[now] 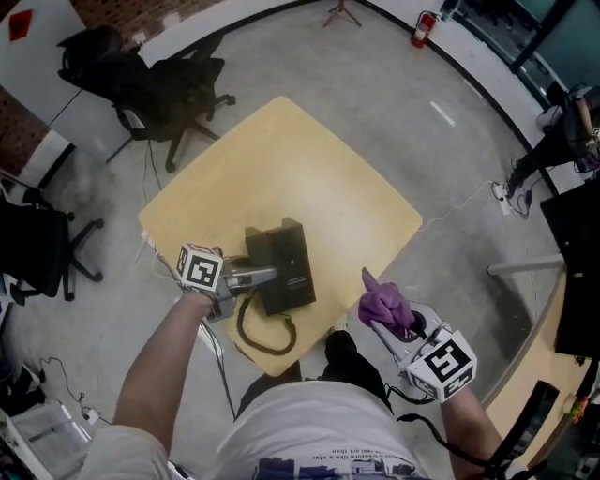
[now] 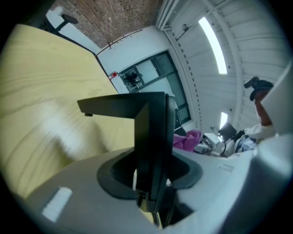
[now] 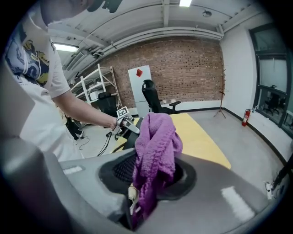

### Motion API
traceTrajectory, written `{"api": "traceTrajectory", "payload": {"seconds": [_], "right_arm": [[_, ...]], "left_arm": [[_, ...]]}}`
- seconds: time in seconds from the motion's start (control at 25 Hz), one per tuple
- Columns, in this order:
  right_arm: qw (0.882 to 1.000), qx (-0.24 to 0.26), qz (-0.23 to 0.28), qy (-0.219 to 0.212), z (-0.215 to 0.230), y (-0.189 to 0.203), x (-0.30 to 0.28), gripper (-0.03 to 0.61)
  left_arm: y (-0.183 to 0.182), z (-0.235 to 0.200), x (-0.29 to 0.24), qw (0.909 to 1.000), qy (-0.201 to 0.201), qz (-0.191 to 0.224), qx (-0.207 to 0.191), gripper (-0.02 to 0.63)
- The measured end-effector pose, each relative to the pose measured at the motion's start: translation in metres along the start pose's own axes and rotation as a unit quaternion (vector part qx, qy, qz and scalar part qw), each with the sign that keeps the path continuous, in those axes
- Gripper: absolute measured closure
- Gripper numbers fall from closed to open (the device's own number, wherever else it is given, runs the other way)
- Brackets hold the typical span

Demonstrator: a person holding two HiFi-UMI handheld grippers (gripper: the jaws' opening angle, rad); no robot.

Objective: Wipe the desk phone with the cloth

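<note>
While near-level, left gripper [image 1: 265,275] on phone [image 1: 292,251].

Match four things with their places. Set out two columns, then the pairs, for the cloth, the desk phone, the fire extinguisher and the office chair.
1 cloth
2 desk phone
3 fire extinguisher
4 office chair

A between the left gripper's jaws
B by the far wall
C between the right gripper's jaws
D on the floor beside the table

Pairs: 1-C, 2-A, 3-B, 4-D
</note>
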State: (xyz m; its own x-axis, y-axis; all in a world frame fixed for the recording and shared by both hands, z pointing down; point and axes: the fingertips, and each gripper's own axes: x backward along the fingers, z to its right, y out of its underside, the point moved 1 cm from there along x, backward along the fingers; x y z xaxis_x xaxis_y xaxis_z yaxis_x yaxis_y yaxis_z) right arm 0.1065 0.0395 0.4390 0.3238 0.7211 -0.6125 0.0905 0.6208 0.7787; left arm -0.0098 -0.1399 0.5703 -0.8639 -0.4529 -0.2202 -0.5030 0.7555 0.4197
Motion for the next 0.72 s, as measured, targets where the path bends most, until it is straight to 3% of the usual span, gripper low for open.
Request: {"api": "traceTrajectory", "payload": {"seconds": [0.44,0.6,0.72], "right_arm": [[1.000,-0.015,-0.025,0.011,-0.005,-0.002,0.004,0.474],[1.000,-0.006,-0.025,0.002,-0.009,-0.004,0.002,0.474],[1.000,0.003,-0.024,-0.002,-0.015,-0.007,-0.003,0.474]], "left_arm": [[-0.005,-0.048,-0.009,0.9971,0.006,-0.073,0.018,0.431],[-0.002,-0.045,-0.015,0.9957,-0.030,-0.088,0.004,0.404],[-0.008,-0.048,-0.016,0.9946,-0.069,-0.076,-0.018,0.371]]}}
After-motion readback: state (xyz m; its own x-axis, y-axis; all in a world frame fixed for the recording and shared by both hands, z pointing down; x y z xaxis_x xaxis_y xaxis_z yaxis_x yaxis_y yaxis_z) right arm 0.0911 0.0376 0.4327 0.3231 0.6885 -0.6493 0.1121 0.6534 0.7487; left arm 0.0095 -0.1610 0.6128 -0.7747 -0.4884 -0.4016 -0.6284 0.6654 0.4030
